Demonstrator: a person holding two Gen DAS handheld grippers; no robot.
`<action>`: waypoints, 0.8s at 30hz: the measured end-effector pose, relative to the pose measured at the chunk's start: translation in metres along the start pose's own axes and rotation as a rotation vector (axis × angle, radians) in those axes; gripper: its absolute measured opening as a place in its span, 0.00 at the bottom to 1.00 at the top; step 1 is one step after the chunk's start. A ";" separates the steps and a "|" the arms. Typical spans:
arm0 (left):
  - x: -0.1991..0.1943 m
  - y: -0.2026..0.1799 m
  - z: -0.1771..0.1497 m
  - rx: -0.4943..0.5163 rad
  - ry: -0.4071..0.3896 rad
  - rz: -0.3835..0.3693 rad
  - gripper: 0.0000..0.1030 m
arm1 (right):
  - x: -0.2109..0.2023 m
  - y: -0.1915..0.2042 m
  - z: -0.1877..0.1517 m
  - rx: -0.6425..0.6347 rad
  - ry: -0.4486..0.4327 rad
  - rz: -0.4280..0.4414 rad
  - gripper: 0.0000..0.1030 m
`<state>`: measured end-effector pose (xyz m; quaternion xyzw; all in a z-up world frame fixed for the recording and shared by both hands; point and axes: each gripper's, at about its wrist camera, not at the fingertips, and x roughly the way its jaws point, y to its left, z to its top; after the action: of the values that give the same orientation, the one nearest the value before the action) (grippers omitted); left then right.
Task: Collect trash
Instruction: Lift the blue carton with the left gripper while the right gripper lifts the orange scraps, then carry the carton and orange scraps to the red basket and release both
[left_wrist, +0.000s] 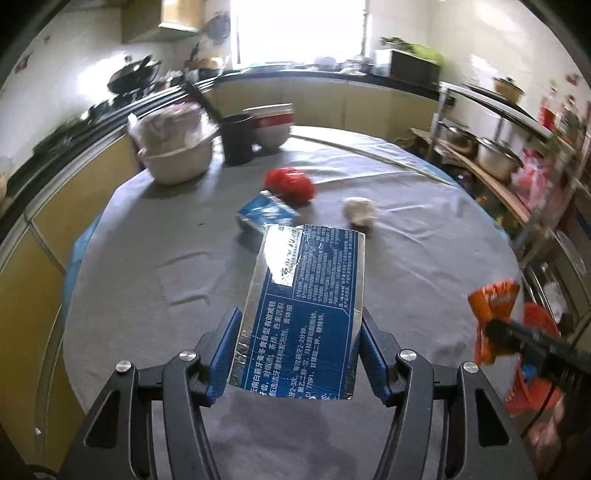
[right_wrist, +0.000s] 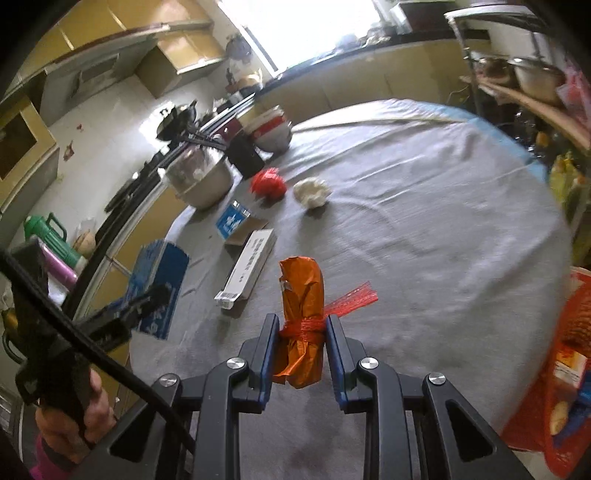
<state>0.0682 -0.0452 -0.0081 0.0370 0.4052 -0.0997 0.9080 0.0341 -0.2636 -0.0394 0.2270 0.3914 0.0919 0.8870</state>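
Between left tool (left_wrist: 299, 354) pads: flattened blue toothpaste box (left_wrist: 303, 306), pinched, lifted off table (left_wrist: 147, 280). Right tool (right_wrist: 302, 354) pressed onto orange wrapper (right_wrist: 301, 314) with red mesh. Red net bag (right_wrist: 565, 387) right of right tool. Risk: glossy box slips from edge-on grip; mesh snags.

Each tool is a matte black frame with triangular cut-outs, silver round screw heads at the pivots and ribbed blue pads lining its two fingers: the left tool (left_wrist: 300, 334), the right tool (right_wrist: 302, 341). At lower left of the right view, a hand (right_wrist: 79, 410) beside a black cable; its sleeve (right_wrist: 46, 463) is magenta.
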 end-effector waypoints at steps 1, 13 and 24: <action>-0.004 -0.007 -0.002 0.016 -0.007 -0.004 0.61 | -0.007 -0.005 0.000 0.005 -0.015 -0.009 0.27; -0.015 -0.050 -0.012 0.103 0.000 -0.046 0.61 | -0.066 -0.065 -0.009 0.095 -0.106 -0.108 0.27; -0.015 -0.077 -0.011 0.163 -0.001 -0.067 0.61 | -0.093 -0.096 -0.011 0.157 -0.171 -0.140 0.27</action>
<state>0.0347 -0.1166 -0.0034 0.0970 0.3962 -0.1624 0.8985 -0.0385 -0.3759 -0.0312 0.2749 0.3351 -0.0208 0.9009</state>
